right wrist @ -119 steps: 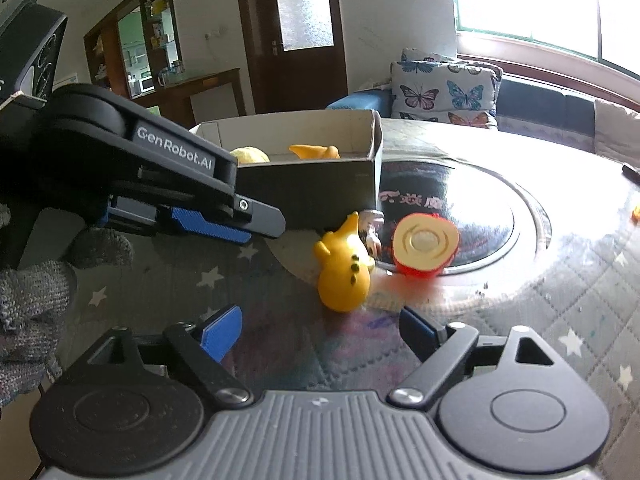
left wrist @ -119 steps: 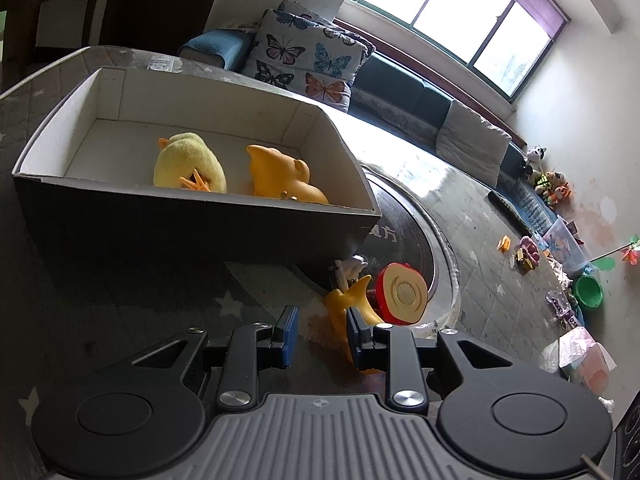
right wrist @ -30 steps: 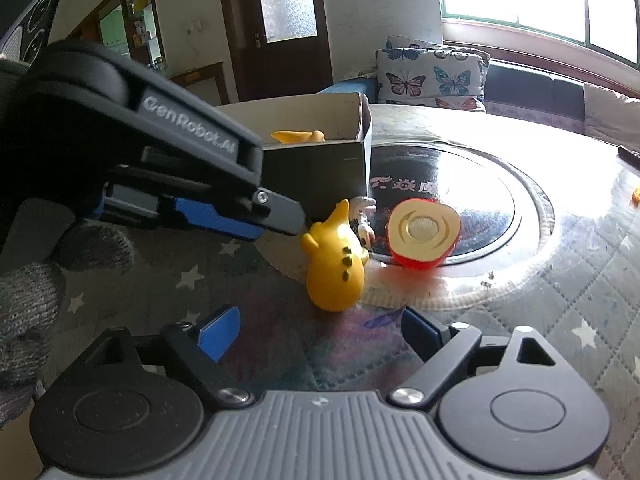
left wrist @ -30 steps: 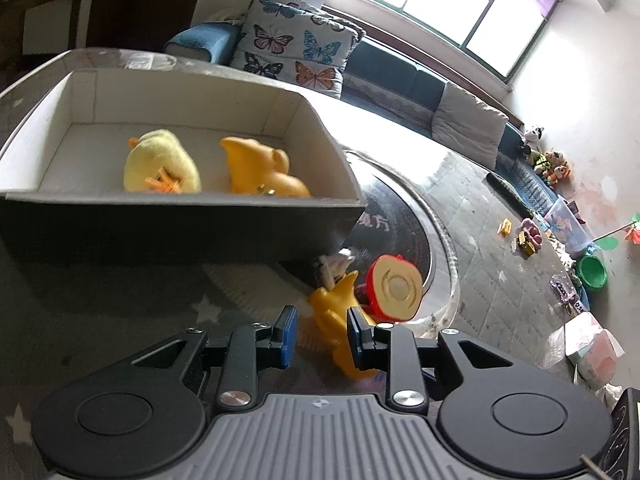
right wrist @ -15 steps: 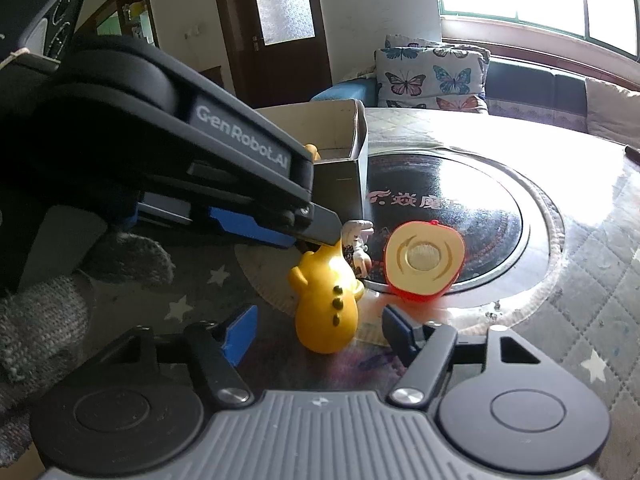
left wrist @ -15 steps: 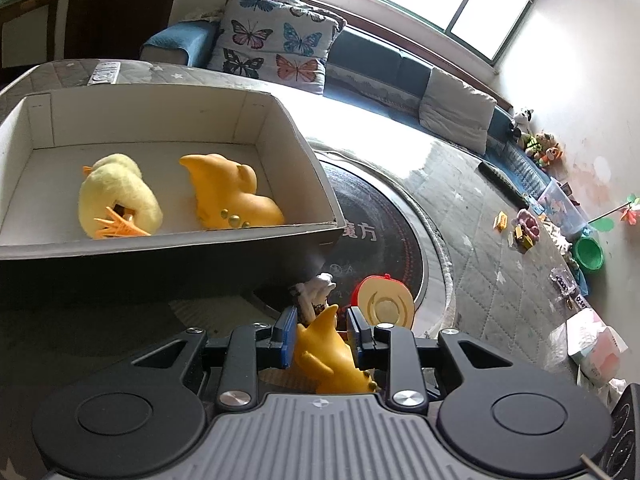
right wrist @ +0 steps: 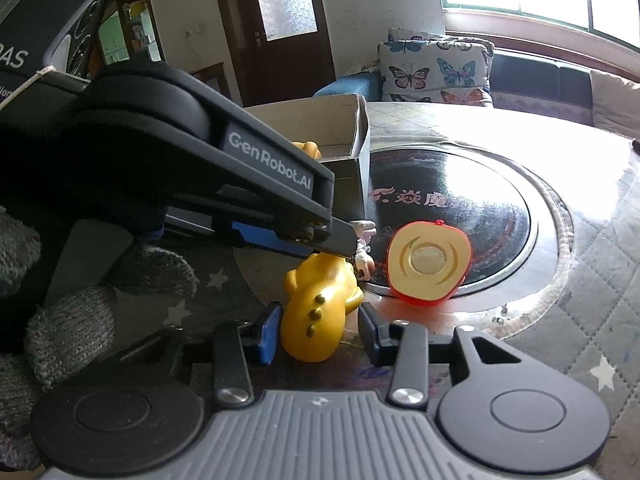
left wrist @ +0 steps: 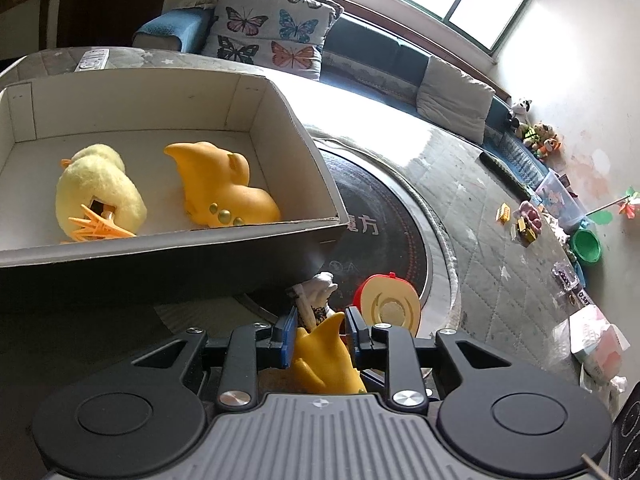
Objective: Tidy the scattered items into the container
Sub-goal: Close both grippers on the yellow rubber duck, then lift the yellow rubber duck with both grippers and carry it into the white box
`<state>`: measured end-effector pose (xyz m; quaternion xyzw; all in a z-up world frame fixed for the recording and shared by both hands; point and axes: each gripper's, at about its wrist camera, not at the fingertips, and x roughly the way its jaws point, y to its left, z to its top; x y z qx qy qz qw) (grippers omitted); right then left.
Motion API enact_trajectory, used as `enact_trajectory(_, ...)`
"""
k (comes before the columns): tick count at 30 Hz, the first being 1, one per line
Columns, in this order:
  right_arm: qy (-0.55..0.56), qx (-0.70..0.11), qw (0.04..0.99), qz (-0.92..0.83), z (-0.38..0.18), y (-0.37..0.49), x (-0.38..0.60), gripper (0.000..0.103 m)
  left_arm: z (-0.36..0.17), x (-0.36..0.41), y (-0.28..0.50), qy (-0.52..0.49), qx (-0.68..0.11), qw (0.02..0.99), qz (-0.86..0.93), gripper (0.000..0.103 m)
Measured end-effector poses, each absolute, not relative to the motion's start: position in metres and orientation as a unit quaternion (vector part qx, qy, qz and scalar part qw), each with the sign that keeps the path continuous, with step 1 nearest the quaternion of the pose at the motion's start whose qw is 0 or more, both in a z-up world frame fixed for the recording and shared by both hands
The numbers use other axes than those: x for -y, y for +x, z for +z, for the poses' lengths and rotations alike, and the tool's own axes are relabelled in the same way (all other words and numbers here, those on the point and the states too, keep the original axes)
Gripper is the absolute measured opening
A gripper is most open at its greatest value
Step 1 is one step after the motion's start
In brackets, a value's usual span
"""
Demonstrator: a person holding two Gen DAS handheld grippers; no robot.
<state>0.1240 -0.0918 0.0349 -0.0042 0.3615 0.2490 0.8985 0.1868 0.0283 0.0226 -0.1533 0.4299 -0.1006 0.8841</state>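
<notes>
A glossy, rounded yellow rubber toy [right wrist: 318,312] with 3 brass-coloured studs lies on the table [right wrist: 592,288], near the box's front corner and at the rim of the dark round glass inset [right wrist: 480,208]. The left gripper [left wrist: 319,334] has its blue-padded fingers pressed against the toy's narrow pointed end, grasping it. The right gripper [right wrist: 318,330] straddles the toy's fat end with its jaws released, a gap showing on each side.

Just beside the toy stand a small white figurine [left wrist: 318,292] and a hard red plastic half-apple [right wrist: 430,266] with a cream cut face. The open cardboard box [left wrist: 316,160], matte and pale inside, holds a fuzzy yellow plush chick [left wrist: 98,192] and a smooth orange rubber toy [left wrist: 224,192]. From the right wrist view, the left gripper's black body hides most of the box.
</notes>
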Motion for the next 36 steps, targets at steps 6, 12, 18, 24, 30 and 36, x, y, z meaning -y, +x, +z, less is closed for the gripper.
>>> enact_trajectory(6, -0.009, -0.360, 0.898, 0.251, 0.035, 0.121, 0.089, 0.031, 0.020, -0.034, 0.190, -0.162, -0.435, 0.881, -0.094, 0.030)
enact_trajectory(12, -0.011, -0.361, 0.899, 0.249, 0.033, 0.119, 0.087, 0.031, 0.016, -0.039, 0.188, -0.175, -0.433, 0.879, -0.097, 0.029)
enact_trajectory(18, -0.017, -0.354, 0.901, 0.251, 0.038, 0.113, 0.085, 0.031, 0.020, -0.041, 0.180, -0.177, -0.421, 0.884, -0.101, 0.028)
enact_trajectory(24, -0.034, -0.331, 0.906, 0.263, 0.056, 0.107, 0.082, 0.031, 0.038, -0.048, 0.168, -0.182, -0.395, 0.895, -0.099, 0.027)
enact_trajectory(30, -0.050, -0.294, 0.912, 0.283, 0.086, 0.109, 0.072, 0.031, 0.073, -0.062, 0.163, -0.182, -0.349, 0.915, -0.091, 0.027)
enact_trajectory(36, -0.065, -0.262, 0.912, 0.308, 0.108, 0.130, 0.049, 0.031, 0.097, -0.084, 0.176, -0.182, -0.312, 0.930, -0.068, 0.027)
